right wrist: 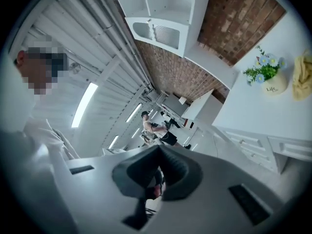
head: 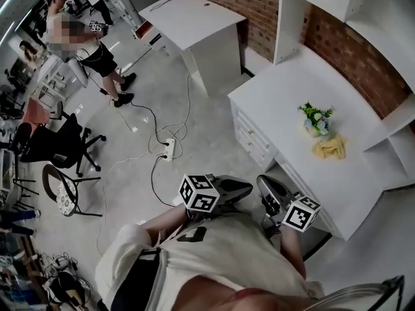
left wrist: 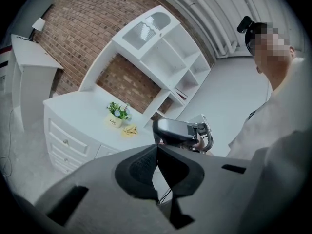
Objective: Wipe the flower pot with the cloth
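both grippers empty, pot and cloth untouched

the left gripper (head: 248, 188) and the right gripper (head: 263, 183) are held close to the person's chest. in each gripper view the jaws are pressed together with nothing between them. the flower pot (head: 316, 127) stands on the white desk (head: 279, 96) — ahead of both grippers and well apart from them. the yellow cloth (head: 331, 148) lies crumpled just beside the pot, on the side nearer the right gripper.
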A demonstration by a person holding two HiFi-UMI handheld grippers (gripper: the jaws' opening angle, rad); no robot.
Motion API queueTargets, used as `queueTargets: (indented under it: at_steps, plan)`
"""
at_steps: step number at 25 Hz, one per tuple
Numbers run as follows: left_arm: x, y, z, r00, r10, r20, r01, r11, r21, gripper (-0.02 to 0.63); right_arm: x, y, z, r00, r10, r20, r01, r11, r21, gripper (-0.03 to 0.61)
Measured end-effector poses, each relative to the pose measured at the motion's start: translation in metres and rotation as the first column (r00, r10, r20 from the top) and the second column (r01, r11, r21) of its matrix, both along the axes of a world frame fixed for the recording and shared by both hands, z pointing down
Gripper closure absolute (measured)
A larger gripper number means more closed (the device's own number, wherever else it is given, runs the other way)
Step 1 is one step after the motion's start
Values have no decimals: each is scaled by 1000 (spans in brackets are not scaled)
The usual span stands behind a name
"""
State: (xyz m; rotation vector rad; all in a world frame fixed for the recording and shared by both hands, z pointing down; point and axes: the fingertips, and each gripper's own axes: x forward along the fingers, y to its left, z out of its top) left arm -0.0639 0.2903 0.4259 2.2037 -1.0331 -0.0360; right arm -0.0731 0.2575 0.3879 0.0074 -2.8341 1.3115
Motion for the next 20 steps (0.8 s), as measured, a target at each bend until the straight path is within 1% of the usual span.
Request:
queueTargets:
  at_steps: [3, 6, 8, 10, 13, 15, 18, 20]
  plan:
    - [-17, -4, -4, 999, -30, 15, 30, 999, 28, 594, -21, 6, 2, 999, -51, -3, 51, 999, -2, 571]
    - [-59, -18, -7, 993, -116, 13, 115, 992, 47, 594, -49, 0, 5, 994, -106, -14, 106, 994, 15, 571]
    - [-89, -28, -5, 985, -171, 9, 170, 985, 36, 594, -65, -11, 11, 992, -118, -39, 118, 993, 7, 571]
    - [-111, -35, -1, 981, -194, -5, 194, 981, 11, 594, -78, -23, 17, 991, -113, -70, 112, 994, -11, 571]
    - [-138, -51, 10, 980, -198, -8, 198, 980, -12, 594, -100, -41, 27, 988, -119, -98, 117, 993, -18, 571]
    - [-147, -64, 17, 984, -181, 1, 180, 983, -26, 594, -108, -51, 30, 988, -112, -108, 109, 994, -33, 571]
    - [-158, -90, 20, 989, -145, 16, 145, 989, -35, 594, -107, -71, 26, 989, -56, -138, 49, 997, -52, 571]
    - [-177, -110, 24, 987, -153, 42, 155, 987, -42, 594, -107, -88, 22, 988, -15, -152, 9, 999, -41, 571]
